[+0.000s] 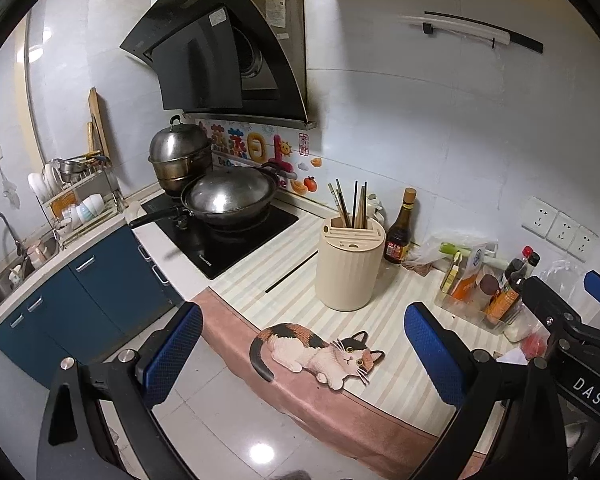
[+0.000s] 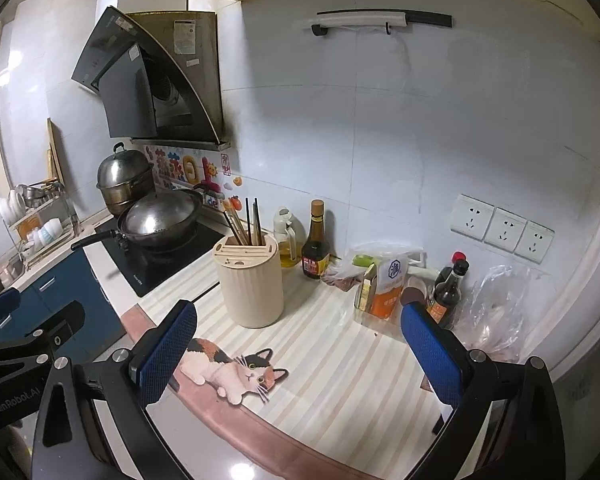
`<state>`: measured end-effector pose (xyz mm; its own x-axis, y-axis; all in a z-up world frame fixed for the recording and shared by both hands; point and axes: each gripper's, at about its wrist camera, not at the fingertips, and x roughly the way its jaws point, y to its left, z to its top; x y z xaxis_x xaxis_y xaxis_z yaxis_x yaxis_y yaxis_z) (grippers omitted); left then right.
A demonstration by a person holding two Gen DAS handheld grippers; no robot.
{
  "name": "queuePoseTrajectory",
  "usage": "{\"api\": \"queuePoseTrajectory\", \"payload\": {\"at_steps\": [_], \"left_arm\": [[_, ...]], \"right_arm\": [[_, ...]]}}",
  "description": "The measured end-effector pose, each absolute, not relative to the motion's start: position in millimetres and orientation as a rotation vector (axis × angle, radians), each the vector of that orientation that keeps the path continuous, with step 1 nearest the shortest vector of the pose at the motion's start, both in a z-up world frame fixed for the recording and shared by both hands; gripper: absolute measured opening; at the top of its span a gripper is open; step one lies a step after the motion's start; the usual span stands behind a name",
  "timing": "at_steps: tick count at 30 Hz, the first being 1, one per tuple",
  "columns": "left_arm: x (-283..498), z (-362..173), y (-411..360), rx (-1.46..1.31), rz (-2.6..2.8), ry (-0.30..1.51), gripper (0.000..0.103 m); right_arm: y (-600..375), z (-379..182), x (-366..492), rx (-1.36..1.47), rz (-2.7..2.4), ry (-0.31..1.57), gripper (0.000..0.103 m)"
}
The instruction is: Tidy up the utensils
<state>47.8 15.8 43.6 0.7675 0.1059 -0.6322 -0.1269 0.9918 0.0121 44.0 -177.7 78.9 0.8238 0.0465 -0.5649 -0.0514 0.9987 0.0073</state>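
Observation:
A cream ribbed utensil holder (image 1: 350, 266) stands on the striped counter with several chopsticks (image 1: 350, 204) upright in it; it also shows in the right wrist view (image 2: 252, 280). One dark chopstick (image 1: 291, 273) lies loose on the counter to the holder's left, between it and the stove. My left gripper (image 1: 304, 356) is open and empty, held above the counter's front edge. My right gripper (image 2: 300, 352) is open and empty, in front of the holder and a little right of it; its body shows at the right of the left wrist view (image 1: 560, 320).
A wok (image 1: 230, 196) and a steel pot (image 1: 180, 156) sit on the black stove. A sauce bottle (image 1: 399, 232), an oil jug (image 2: 288, 242) and a clear bin of condiments (image 1: 476, 284) stand at the back right. A cat mat (image 1: 320, 350) lies near the front edge. A dish rack (image 1: 76, 196) and a sink (image 1: 8, 272) are at the left.

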Motion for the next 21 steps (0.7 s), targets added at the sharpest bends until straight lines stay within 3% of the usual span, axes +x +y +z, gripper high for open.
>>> {"api": "queuePoseTrajectory", "payload": {"at_steps": [21], "left_arm": [[40.1,41.7,11.7,-0.025,0.163,0.682,0.103]], "right_arm": [[-183.8,73.3,44.6,-0.033,0.07,0.614,0.103]]}}
